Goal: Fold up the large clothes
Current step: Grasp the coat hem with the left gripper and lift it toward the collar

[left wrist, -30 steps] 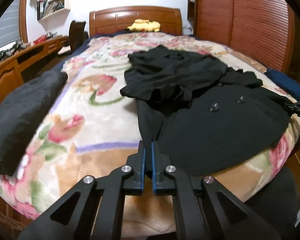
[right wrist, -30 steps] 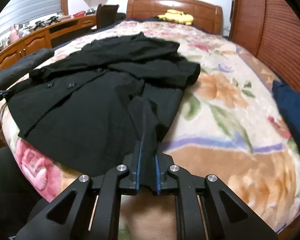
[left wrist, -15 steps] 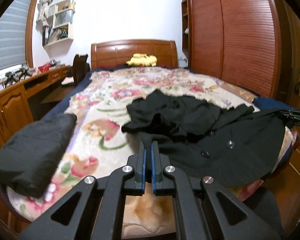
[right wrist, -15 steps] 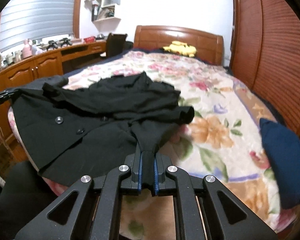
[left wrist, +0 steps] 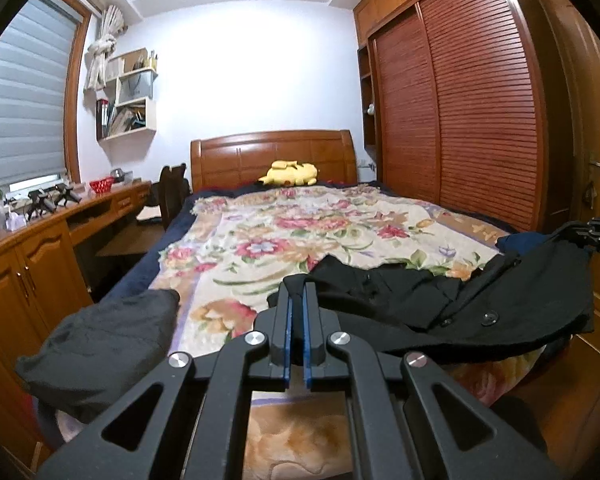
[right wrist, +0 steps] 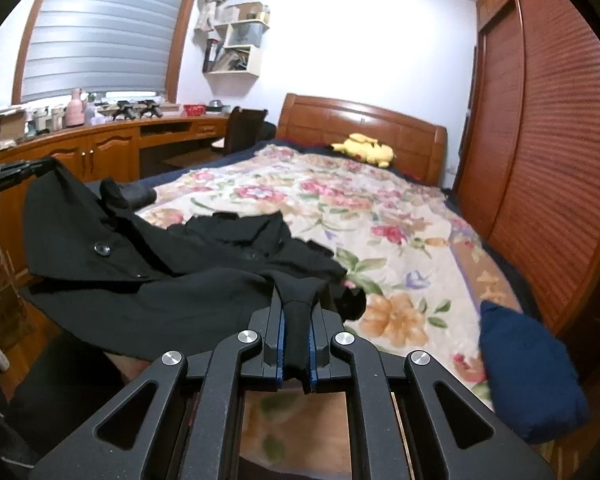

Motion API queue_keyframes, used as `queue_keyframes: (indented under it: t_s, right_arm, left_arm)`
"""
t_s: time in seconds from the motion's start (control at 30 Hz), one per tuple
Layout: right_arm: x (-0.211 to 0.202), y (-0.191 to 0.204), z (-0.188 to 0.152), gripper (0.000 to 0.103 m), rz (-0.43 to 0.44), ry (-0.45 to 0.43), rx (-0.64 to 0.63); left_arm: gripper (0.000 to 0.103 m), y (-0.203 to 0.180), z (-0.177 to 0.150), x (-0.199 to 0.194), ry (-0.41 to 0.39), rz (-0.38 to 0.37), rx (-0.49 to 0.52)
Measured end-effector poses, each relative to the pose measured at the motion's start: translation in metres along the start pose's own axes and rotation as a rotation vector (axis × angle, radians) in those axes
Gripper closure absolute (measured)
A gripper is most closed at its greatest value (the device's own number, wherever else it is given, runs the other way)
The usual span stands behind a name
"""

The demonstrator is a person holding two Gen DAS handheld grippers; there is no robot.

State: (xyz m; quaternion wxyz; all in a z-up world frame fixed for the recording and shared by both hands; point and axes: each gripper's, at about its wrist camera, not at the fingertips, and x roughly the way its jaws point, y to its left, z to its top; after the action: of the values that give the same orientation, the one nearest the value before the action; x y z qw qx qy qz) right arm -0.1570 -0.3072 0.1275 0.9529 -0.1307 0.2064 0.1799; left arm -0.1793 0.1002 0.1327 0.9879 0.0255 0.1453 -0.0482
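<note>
We have the black, buttoned wool-like coat (right wrist: pixel 148 280) lifted by its hem off the foot edge of the floral-blanketed bed (left wrist: pixel 300 232), its upper half lying crumpled mid-bed; our left claw (left wrist: pixel 297 320) is pinched nearly closed on one hem corner and our right claw (right wrist: pixel 296 336) is clamped on a thick bunch of cloth at the other. It looks heavy, soft and limp, so hem corners seem the right hold. Since a second ago, both claws have risen, lifting the hem.

Bed (left wrist: pixel 364 220) w/ floral blanket (left wrist: pixel 300 240): black coat (left wrist: pixel 480 312) across foot edge, grey bundle (left wrist: pixel 100 344) at one foot corner, navy bundle (right wrist: pixel 532 372) at the other, yellow plush (left wrist: pixel 290 174) by headboard.
</note>
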Motion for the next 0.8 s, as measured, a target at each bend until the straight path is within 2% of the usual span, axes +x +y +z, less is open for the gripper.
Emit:
queue_keyframes:
  t_s: [0.23, 0.43, 0.57, 0.67, 0.8]
  right_arm:
    - [-0.024, 0.007, 0.016, 0.098, -0.006, -0.038, -0.047]
    - [-0.013, 0.005, 0.020, 0.098, -0.013, -0.030, -0.048]
    - [0.023, -0.003, 0.022, 0.097, -0.018, 0.001, -0.038]
    - [0.065, -0.008, 0.020, 0.097, -0.025, 0.036, -0.031]
    - [0.129, -0.012, -0.004, 0.097, -0.028, 0.101, 0.014]
  left_arm:
    - [0.102, 0.001, 0.014, -0.019, -0.042, 0.013, 0.026]
    - [0.101, 0.009, 0.010, 0.001, -0.006, 0.034, 0.020]
    - [0.101, 0.016, -0.001, 0.052, 0.063, 0.068, 0.008]
    - [0.101, 0.023, -0.018, 0.101, 0.129, 0.086, -0.014]
    - [0.101, 0.032, -0.049, 0.158, 0.215, 0.096, -0.063]
